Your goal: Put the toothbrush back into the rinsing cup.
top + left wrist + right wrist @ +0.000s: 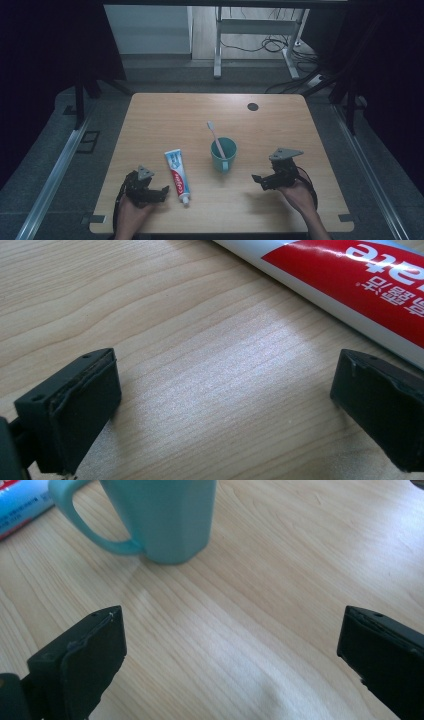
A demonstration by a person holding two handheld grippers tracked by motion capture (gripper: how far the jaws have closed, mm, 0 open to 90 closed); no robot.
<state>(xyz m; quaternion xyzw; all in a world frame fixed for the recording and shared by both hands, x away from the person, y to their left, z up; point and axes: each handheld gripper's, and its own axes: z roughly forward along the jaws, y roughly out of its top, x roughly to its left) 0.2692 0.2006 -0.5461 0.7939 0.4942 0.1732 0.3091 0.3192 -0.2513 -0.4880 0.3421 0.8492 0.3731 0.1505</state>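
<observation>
**Near the front edge, toothpaste lies just right of the left gripper**

Over the table from the high view, the left gripper point(161, 192) sits close to the front-left corner with its jaws spread and holding nothing; the toothpaste tube point(177, 175) lies flat just to its right, long axis running from the front edge toward the back, cap end nearest the person; the right gripper point(258, 181) rests toward the front-right, jaws likewise parted and empty, well apart from the tube; between them stands the teal cup point(223, 155) with a toothbrush point(215, 137) leaning in it, handle down and bristles up toward the back edge; the left hand is plainly the nearer one to the tube

Along the left gripper view, both black jaws stand wide with bare wood between them; the toothpaste tube point(345, 275) crosses the upper right, its red band just past the right-hand jaw, near but not touching; a short shift that way would likely bring the tube across the gap

Along the right gripper view, the jaws are released over bare table point(280, 580); the teal cup point(165, 517) stands ahead and to the left, handle facing left, a corner of the tube beyond it
</observation>
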